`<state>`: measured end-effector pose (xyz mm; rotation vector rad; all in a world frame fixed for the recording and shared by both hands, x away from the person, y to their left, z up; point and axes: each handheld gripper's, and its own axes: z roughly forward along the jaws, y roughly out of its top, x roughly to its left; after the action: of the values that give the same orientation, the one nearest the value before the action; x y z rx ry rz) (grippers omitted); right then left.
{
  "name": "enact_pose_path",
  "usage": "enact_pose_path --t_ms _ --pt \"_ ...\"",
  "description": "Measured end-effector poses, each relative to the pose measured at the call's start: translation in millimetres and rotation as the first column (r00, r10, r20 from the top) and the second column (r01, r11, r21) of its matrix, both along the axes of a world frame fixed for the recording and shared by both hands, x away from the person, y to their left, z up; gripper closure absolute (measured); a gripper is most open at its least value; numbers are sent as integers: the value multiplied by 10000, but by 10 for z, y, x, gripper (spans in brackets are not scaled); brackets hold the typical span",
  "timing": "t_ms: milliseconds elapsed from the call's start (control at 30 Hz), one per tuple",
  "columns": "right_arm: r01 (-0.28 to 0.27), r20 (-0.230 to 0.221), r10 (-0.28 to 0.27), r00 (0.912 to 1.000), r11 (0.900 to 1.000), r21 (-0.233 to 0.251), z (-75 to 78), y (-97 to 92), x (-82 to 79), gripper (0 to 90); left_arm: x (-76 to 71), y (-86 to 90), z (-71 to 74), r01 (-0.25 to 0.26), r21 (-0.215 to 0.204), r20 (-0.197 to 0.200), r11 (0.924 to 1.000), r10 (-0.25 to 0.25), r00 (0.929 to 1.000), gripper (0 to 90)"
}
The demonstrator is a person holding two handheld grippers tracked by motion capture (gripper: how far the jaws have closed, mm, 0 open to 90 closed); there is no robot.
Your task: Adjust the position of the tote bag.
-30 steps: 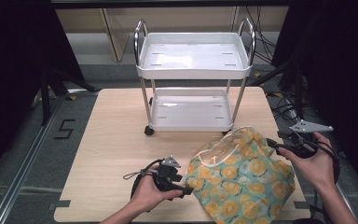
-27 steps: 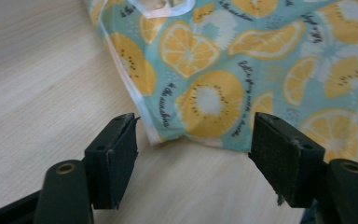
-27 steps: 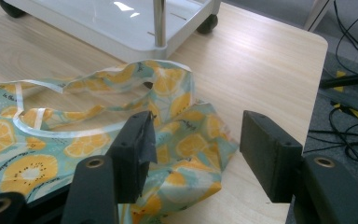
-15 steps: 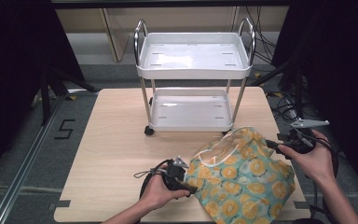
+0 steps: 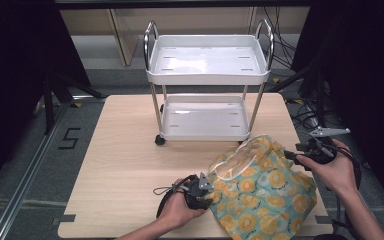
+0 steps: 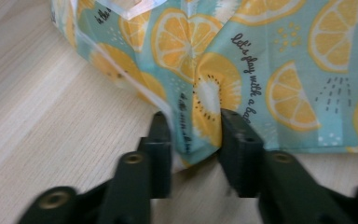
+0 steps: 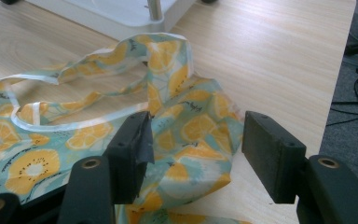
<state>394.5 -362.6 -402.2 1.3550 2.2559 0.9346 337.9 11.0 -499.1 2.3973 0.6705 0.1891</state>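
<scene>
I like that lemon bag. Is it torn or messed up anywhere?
No tear shows. The bag just lies crumpled on the table, its rim flopped open. The left gripper has been closing its jaws on one folded corner.

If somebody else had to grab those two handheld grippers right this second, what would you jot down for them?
Left gripper: jaws have just been closing around a fold at the near-left corner of the lemon-print bag; pads look to be pinching it.
Right gripper: jaws open over the bag's right corner, nothing gripped.
Bag lies on the wooden table, mouth facing the white two-tier cart, whose trays look bare.
Done: left corner caught. Left: probably grip the right corner, then lift or spread the bag.
</scene>
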Motion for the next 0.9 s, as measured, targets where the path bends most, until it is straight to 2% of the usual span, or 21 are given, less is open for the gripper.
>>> enact_pose_path --t_ms 33,67,100,133,167,200,233,267,300,333,400,433,467,500,533,633,700,733,767,833,900 --pt "298 -237 -293 9993 9993 220 12 22 -6 427 0 2 -5 -170 -102 -156 9998 168 9997 713" --pt "222 -174 -220 9996 9997 126 12 11 4 427 44 42 18 114 219 -361 9997 -106 9993 760" --pt "106 -85 -106 9999 9999 39 -5 -3 25 426 56 40 4 -130 -155 -457 9998 123 9989 820" --pt "125 -203 -124 9997 9999 64 3 -7 35 427 93 77 14 18 -62 -831 10000 -23 9965 850" --pt "335 -164 -332 9993 9992 201 -4 1 46 426 112 82 -1 -269 -536 -994 9982 215 9948 870" --pt "217 -91 -216 9997 9997 122 -17 -12 67 426 166 142 22 16 -75 -1104 10000 -24 9939 880" --pt "209 -352 -205 9992 9997 117 -5 -17 86 425 147 115 3 -664 -756 -1151 9949 575 9917 885" --pt "267 -371 -263 9990 9996 118 -8 -20 97 423 189 160 39 -455 -402 -917 9982 416 9949 887" --pt "98 -382 -95 9992 9999 71 -22 -36 123 423 215 187 77 -586 -439 -845 9973 547 9949 889" --pt "376 -123 -371 9992 9981 480 -46 -11 146 423 269 248 149 -264 -77 -703 9996 258 9972 890" --pt "324 -501 -311 9983 9992 252 -19 -36 181 422 324 298 262 -804 -769 -545 9938 763 9956 890" --pt "118 -485 -113 9988 9999 111 -24 -51 211 422 354 322 317 -908 -1018 -439 9907 867 9953 891" --pt "287 -156 -279 9995 9982 530 -64 -27 235 422 383 354 380 -909 -968 -327 9911 881 9956 891" --pt "258 -411 -241 9989 9988 428 -49 -35 246 422 406 376 439 -1067 -966 -219 9896 1051 9942 891" --pt "425 -748 -371 9965 9966 712 -38 -11 246 422 435 399 501 -1065 -961 -74 9897 1063 9943 891" --pt "47 -503 -20 9987 9985 547 -64 -25 268 428 491 446 665 -1090 -1070 317 9883 1130 9931 891" --pt "463 -1102 -376 9932 9959 772 -35 1 216 436 527 468 751 -1214 -1148 443 9860 1271 9909 892" --pt "237 -787 -178 9967 9969 746 -51 -15 225 439 555 486 799 -1260 -1202 533 9847 1332 9897 892" --pt "249 -1169 -160 9930 9969 743 -43 -24 199 443 577 500 828 -1253 -1237 641 9844 1340 9889 892" --pt "15 -870 56 9962 9967 811 -76 -41 205 444 616 523 890 -1454 -1370 775 9798 1569 9846 892" --pt "-64 -1115 168 9936 9957 927 -93 -53 194 445 615 535 951 -1725 -1424 695 9747 1836 9805 892"
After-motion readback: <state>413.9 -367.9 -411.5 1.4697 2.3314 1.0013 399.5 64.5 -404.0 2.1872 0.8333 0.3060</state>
